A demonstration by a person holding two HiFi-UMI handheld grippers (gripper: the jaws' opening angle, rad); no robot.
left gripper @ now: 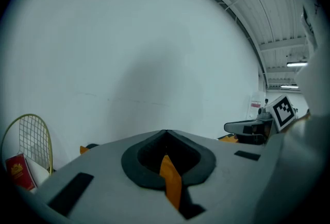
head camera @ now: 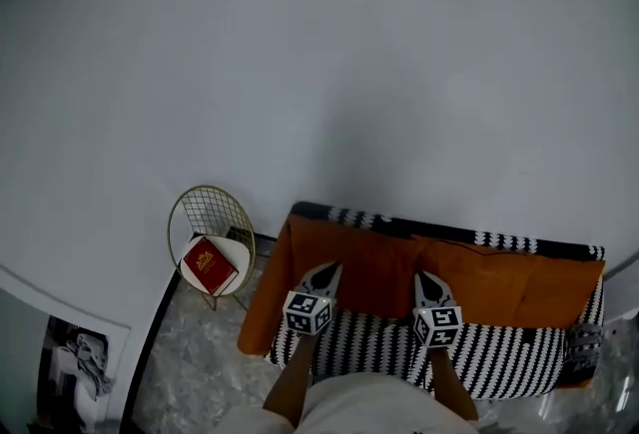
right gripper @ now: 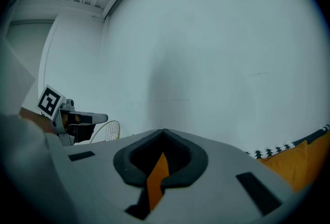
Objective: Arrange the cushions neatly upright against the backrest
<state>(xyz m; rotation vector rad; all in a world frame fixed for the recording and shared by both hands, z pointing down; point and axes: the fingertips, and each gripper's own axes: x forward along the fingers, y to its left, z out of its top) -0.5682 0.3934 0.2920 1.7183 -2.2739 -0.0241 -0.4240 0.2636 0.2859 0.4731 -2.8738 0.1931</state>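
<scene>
Looking down in the head view, a sofa (head camera: 499,357) is seen against a pale wall (head camera: 319,53), with two orange cushions leaned on its backrest (head camera: 449,230). The left tool (head camera: 326,270) and right tool (head camera: 427,280) are held side by side over the left cushion (head camera: 374,267), near its upper part; the right cushion (head camera: 509,287) is left untouched beside it. A wire chair (head camera: 210,217) with a red book (head camera: 208,265) is placed to the sofa's left.

In the left gripper view, the left tool (left gripper: 166,133) is shown with its jaws pressed together, and a sliver of orange fabric (left gripper: 170,179) is pinched in the seam.

In the right gripper view, the right tool (right gripper: 164,132) is likewise closed, with an orange strip (right gripper: 157,179) caught between its jaws. An orange cushion (right gripper: 304,164) is glimpsed at the lower right edge.
</scene>
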